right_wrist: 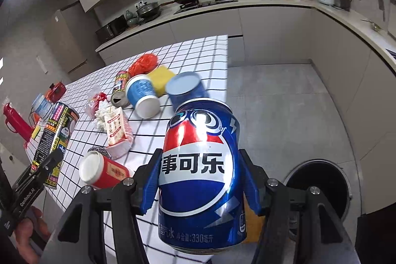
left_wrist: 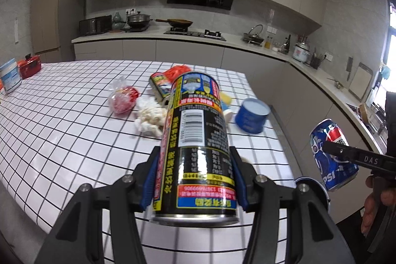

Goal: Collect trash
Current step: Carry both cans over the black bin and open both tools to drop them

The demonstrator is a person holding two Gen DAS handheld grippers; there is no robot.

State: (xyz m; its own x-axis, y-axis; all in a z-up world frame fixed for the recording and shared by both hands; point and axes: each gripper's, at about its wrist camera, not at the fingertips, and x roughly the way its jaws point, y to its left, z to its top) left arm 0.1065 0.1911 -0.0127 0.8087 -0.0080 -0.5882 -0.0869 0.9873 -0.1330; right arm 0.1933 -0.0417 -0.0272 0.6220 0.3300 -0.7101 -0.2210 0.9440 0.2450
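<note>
left tool (left_wrist: 195, 180) is clamping a black can (left_wrist: 195, 140) by its lower body, while the right tool (right_wrist: 201, 186) is gripping a blue cola can (right_wrist: 201, 180) the same way, both lifted clear of the desk (left_wrist: 61, 130).

both cans are probably empty, so they are likely handling light but dent-prone and slick on their printed skins; pads squeezing mid-body across the round wall, as now, are looking like the safest hold. a dark round bin (right_wrist: 321, 187) is standing on the floor just beyond the desk edge, and i cannot tell what is inside it. more litter is lying on the desk: a red paper cup (right_wrist: 104, 171) on its side, a blue paper cup (right_wrist: 143, 95) tipped over and showing empty, crumpled tissue (left_wrist: 151, 119) and a red net bag (right_wrist: 144, 63).
</note>
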